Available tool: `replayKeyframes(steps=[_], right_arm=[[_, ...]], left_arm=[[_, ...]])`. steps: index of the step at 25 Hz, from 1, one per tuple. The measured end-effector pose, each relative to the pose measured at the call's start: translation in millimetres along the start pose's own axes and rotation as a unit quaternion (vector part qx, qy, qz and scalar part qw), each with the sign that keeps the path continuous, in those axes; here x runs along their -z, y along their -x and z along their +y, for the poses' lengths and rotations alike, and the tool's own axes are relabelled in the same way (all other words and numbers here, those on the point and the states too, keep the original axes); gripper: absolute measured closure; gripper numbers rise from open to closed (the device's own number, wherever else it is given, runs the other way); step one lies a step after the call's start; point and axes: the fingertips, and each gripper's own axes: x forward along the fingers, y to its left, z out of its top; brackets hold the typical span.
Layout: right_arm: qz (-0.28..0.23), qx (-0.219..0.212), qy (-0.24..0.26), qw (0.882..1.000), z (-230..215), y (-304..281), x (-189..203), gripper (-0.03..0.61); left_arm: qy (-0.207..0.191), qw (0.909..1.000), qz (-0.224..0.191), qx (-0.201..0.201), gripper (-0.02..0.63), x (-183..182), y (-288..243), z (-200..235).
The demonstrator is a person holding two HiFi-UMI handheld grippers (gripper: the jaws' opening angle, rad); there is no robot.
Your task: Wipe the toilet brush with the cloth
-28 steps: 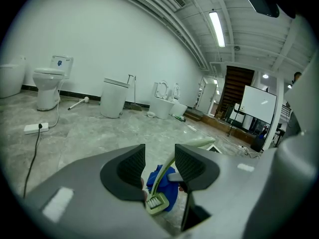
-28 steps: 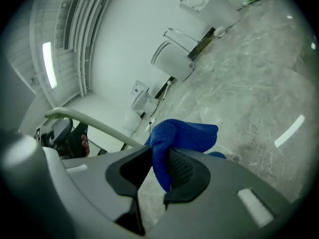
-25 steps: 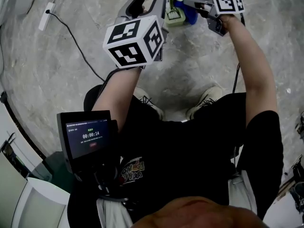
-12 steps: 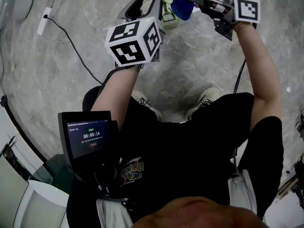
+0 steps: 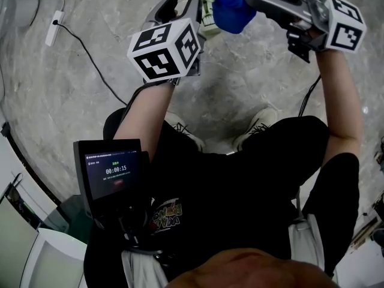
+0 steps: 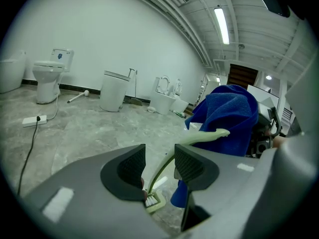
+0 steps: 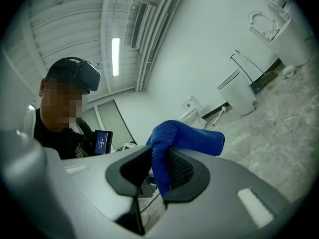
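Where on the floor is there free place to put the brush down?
Bare floor lies ahead of the shoes, and between the power strip and the left arm. Crowded: along the wall, with toilet and bin.

Both arms reach forward from the body. The left arm (image 5: 147,116) is bent at the elbow, and the left gripper (image 6: 158,164) tips slightly downward with its jaws closed on the brush (image 6: 202,135) handle. The right arm (image 5: 339,95) stretches straighter. The right gripper (image 7: 158,169) is held about level, its jaws clamped on the cloth (image 7: 187,137).
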Motion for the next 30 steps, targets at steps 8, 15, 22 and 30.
replayKeyframes(steps=[8,15,22,30], right_arm=[[0.021,0.132,-0.023,0.991,-67,64,46,0.488],[0.133,0.353,-0.118,0.918,-169,180,178,0.489],[0.287,0.421,-0.154,0.847,-190,221,295,0.488],[0.415,0.469,-0.071,0.776,-204,194,345,0.486]], left_arm=[[0.005,0.9998,-0.021,0.002,0.431,-16,6,-1],[0.02,0.9993,-0.031,-0.009,0.431,-24,8,11],[0.016,0.9992,-0.034,-0.015,0.431,-27,9,14],[0.014,0.999,-0.032,-0.028,0.431,-26,7,21]])
